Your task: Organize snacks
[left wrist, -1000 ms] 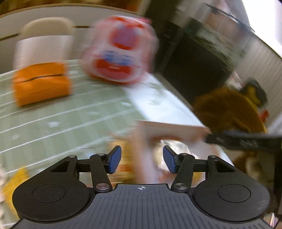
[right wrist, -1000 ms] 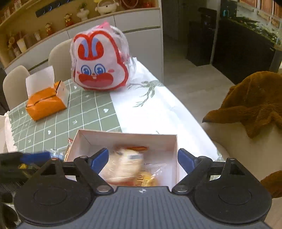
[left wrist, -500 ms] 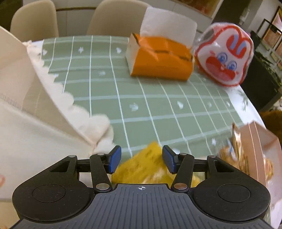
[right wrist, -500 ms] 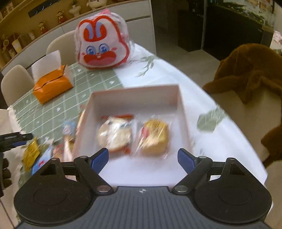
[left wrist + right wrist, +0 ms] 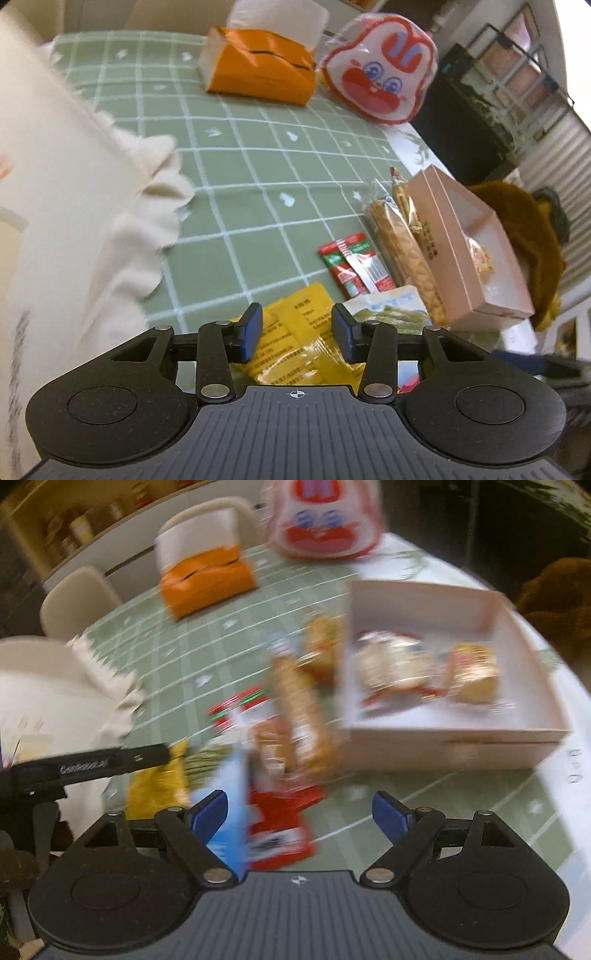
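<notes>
between narrower left tongs (image 5: 297,332), yellow packet (image 5: 295,347) now closer

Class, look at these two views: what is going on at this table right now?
A person with two handheld grippers is sorting snacks into a pink cardboard box, which already holds two wrapped pastries. The left gripper, its jaws just closing, straddles a yellow plastic snack packet. The right gripper hangs open over loose packets beside the box.

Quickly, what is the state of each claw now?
Left claw: open, has just been closing around the yellow packet, pads not yet pressing.
Right claw: open, holding nothing.
</notes>
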Demonstrator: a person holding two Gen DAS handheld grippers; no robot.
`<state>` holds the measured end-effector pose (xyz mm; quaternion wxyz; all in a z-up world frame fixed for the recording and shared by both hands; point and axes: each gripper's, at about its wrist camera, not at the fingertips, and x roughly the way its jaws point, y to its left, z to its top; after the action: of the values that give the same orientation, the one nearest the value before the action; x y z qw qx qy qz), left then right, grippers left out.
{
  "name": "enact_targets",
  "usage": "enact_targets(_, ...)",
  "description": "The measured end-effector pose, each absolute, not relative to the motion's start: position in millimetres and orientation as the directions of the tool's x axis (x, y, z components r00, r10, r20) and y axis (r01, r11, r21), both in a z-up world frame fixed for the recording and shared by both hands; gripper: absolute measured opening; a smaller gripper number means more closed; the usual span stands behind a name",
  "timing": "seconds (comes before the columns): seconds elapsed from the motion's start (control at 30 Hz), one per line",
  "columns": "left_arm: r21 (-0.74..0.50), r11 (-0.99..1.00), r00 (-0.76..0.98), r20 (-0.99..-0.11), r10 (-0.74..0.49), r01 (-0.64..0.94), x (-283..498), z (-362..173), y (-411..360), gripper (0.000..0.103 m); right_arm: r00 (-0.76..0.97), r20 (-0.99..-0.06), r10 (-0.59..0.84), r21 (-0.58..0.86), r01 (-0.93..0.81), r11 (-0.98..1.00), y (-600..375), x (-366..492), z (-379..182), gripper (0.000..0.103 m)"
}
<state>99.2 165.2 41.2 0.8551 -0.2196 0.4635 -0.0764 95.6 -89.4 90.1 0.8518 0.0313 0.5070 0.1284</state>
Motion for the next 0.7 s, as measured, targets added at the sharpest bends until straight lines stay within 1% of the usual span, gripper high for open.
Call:
enact_targets(0.1, -0.445, 0.884, 0.575, -0.765, -0.291, -0.145, 84.0, 47.8, 178.6, 0.046, 0.432, -0.866, 0.252, 0.155, -0.248, 0.956, -52.6, 89.1, 81.2, 0.086)
enact_targets(0.2, -0.451, 0.868, 0.585, -0.769, -0.258, -0.210, 72.4, 52.8, 189.6, 0.046, 0.423, -0.879, 0.218, 0.092, -0.298, 0.950, -23.9, 80.8, 68.9, 0.086)
enact_targets(0.33, -0.498, 0.832, 0.574, -0.766, -0.290, -0.245, 64.4, 49.5, 190.5, 0.046, 0.410, -0.895, 0.176, 0.052, -0.296, 0.954, -23.9, 69.6, 58.6, 0.086)
enact_targets(0.43, -0.503, 0.827, 0.575, -0.764, -0.292, -0.249, 65.0, 48.1, 181.3, 0.047, 0.430, -0.893, 0.132, 0.013, -0.268, 0.963, -39.0, 58.6, 56.3, 0.086)
enact_targets(0.57, -0.462, 0.866, 0.575, -0.768, -0.283, -0.191, 74.4, 52.3, 158.4, 0.049, 0.447, -0.890, 0.091, -0.006, -0.211, 0.977, -70.6, 43.6, 54.6, 0.086)
enact_targets(0.7, -0.325, 0.939, 0.556, -0.803, -0.214, -0.108, 81.0, 54.7, 128.6, 0.050, 0.451, -0.887, 0.097, 0.031, -0.152, 0.988, -102.8, 32.8, 52.4, 0.086)
